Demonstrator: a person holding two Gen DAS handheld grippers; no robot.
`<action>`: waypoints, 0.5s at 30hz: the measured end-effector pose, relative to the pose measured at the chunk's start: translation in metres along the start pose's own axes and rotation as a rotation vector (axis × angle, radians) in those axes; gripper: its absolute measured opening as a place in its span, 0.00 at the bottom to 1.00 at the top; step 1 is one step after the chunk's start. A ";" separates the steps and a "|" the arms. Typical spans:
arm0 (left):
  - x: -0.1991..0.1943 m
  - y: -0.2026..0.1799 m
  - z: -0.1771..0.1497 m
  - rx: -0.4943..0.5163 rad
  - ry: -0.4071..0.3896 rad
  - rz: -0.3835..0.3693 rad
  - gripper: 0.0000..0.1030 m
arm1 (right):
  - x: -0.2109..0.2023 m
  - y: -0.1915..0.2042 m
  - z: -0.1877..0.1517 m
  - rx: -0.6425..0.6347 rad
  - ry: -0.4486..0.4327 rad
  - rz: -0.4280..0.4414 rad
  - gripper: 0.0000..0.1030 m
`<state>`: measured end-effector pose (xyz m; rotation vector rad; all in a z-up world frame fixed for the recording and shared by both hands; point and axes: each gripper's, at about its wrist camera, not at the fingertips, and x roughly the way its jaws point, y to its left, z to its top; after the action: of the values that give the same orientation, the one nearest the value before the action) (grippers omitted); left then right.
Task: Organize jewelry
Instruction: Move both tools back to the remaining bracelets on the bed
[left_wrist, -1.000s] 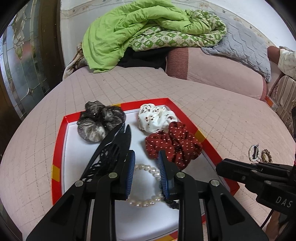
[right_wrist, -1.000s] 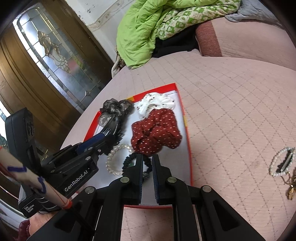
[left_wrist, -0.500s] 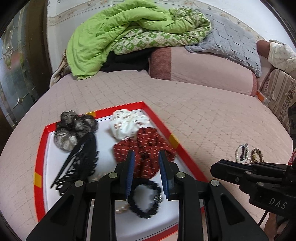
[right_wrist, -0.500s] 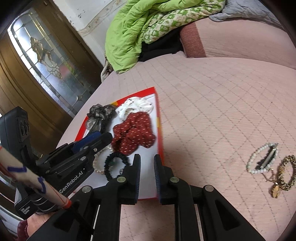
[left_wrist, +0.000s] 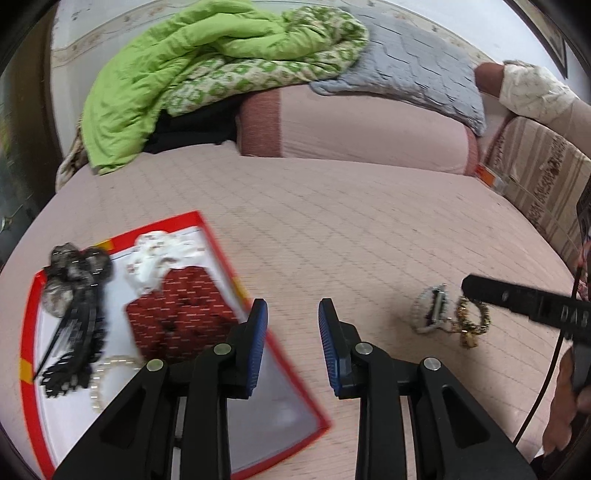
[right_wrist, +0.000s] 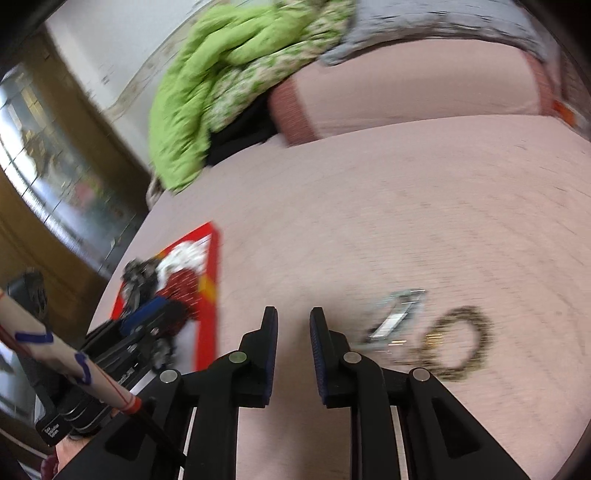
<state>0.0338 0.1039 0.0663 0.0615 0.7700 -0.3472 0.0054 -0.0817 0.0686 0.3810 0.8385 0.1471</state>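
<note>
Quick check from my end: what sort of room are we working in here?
Most likely a bedroom in a home. The work surface looks like a bed with a quilted pink cover, a rumpled green blanket and a grey pillow are piled at its far end, and a glass-panelled wooden door stands beside it.

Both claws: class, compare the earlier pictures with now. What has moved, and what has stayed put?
Both views have swung off the red tray toward the loose bracelets on the pink bedspread. The left claw is open and empty; the right claw has just been opening, nothing between its fingers. The scrunchies, clip and pearl bracelet lie in the tray as before.
</note>
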 end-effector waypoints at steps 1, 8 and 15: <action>0.003 -0.006 0.001 0.007 0.005 -0.012 0.27 | -0.004 -0.010 0.002 0.017 -0.006 -0.014 0.19; 0.035 -0.061 0.000 0.074 0.078 -0.113 0.29 | -0.026 -0.072 0.004 0.127 -0.010 -0.129 0.28; 0.069 -0.087 -0.003 0.063 0.163 -0.168 0.29 | -0.023 -0.099 0.003 0.171 0.036 -0.174 0.29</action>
<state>0.0497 0.0031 0.0227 0.0858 0.9285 -0.5305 -0.0101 -0.1802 0.0481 0.4647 0.9185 -0.0807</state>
